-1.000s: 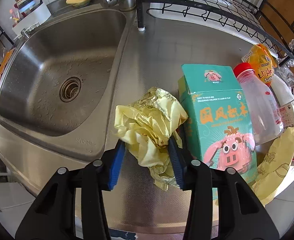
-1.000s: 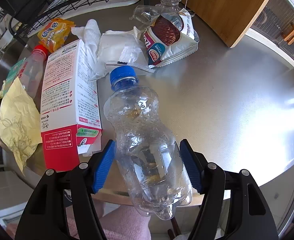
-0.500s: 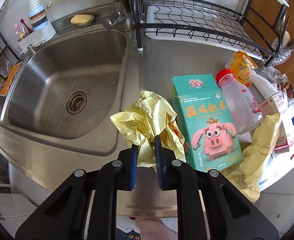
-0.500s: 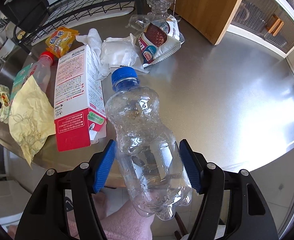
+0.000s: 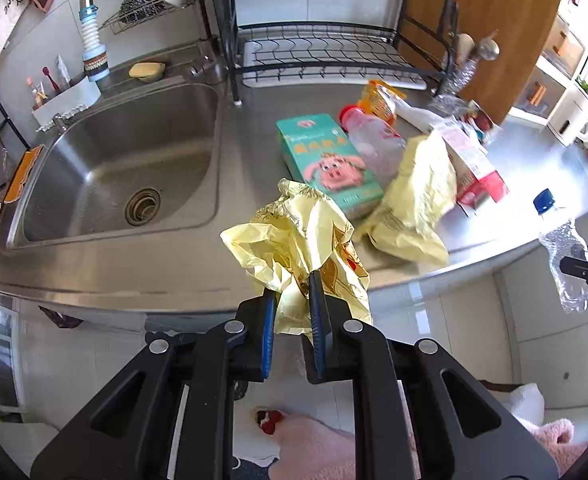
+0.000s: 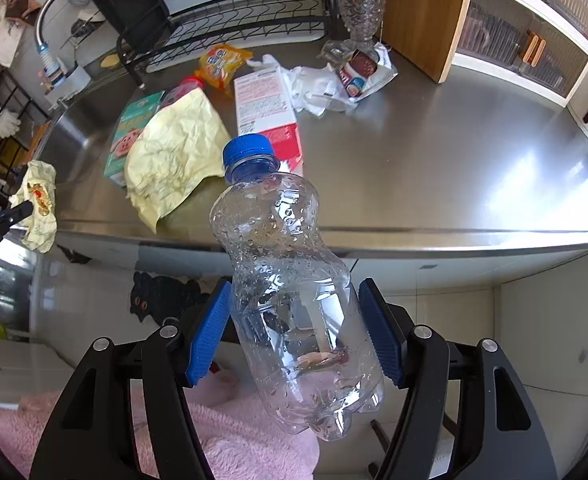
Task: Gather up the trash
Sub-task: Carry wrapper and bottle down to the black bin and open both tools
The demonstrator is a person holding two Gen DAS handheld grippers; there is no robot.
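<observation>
Two pieces of trash are held clear of the steel counter (image 6: 433, 168), past its front edge. The left gripper (image 5: 292, 312) is pinched narrow on a crumpled yellow wrapper (image 5: 294, 236); the right gripper (image 6: 294, 328) is spread wide, its pads pressed on a clear blue-capped bottle (image 6: 290, 280). A bin must be found next, though none is shown. The sink (image 5: 114, 168) is seen only from the left wrist; the white snack packet (image 6: 363, 74), probably empty, only clearly from the right.
</observation>
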